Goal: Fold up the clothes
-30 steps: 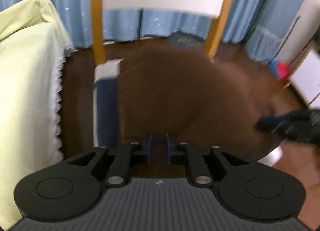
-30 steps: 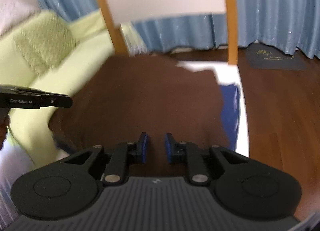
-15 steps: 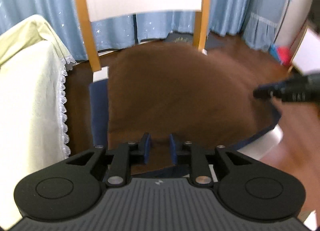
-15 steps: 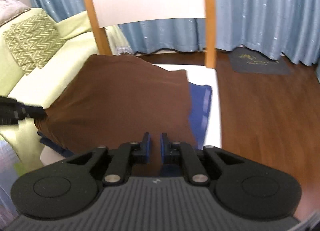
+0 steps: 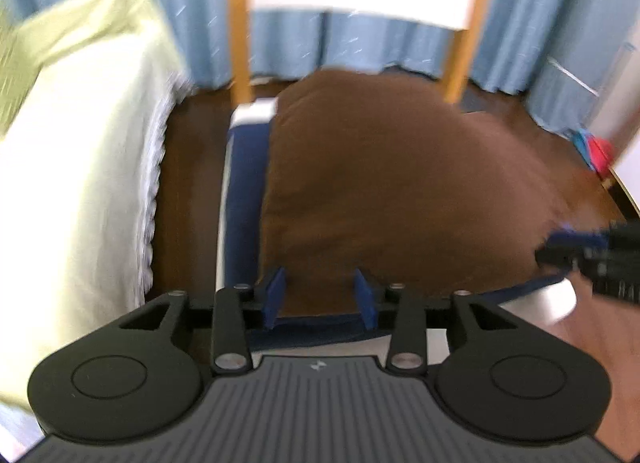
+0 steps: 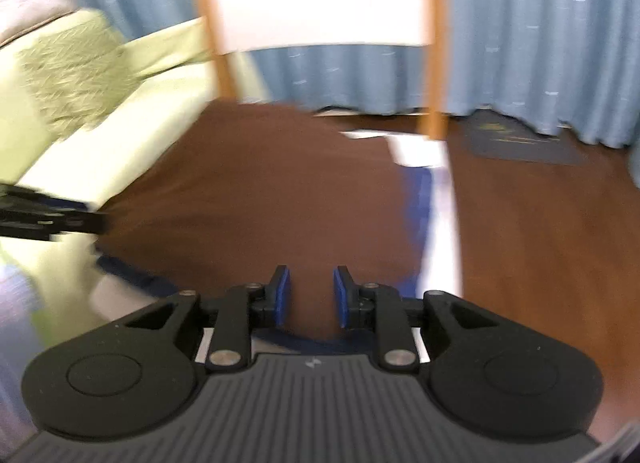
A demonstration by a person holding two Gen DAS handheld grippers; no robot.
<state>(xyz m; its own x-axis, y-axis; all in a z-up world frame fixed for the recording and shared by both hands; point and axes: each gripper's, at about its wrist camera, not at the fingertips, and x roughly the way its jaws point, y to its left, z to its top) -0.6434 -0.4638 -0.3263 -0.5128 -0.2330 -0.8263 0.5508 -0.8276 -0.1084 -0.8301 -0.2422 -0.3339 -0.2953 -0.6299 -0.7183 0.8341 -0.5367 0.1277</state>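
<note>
A brown garment [image 5: 384, 183] lies spread over a dark blue cloth [image 5: 244, 199] on a white table [image 5: 256, 111]; it also shows in the right wrist view [image 6: 256, 199]. My left gripper [image 5: 320, 297] is open at the garment's near edge, its blue pads apart with brown cloth between them. My right gripper [image 6: 308, 297] is open at the garment's near edge too, brown cloth between its pads. Each gripper shows in the other's view, the right one [image 5: 592, 255] at the right side, the left one [image 6: 48, 215] at the left side. Both views are blurred.
A pale yellow-green covered sofa [image 5: 76, 167] stands left of the table. Two orange wooden posts [image 5: 240, 23] and blue curtains [image 6: 520, 31] are behind it. Dark wood floor [image 6: 540, 247] lies to the right, with a dark mat [image 6: 520, 143] and a red and blue object [image 5: 596, 151].
Both grippers have opened from shut on the garment's near edge. The garment has come down flatter onto the table. Both views have shifted and blurred.
</note>
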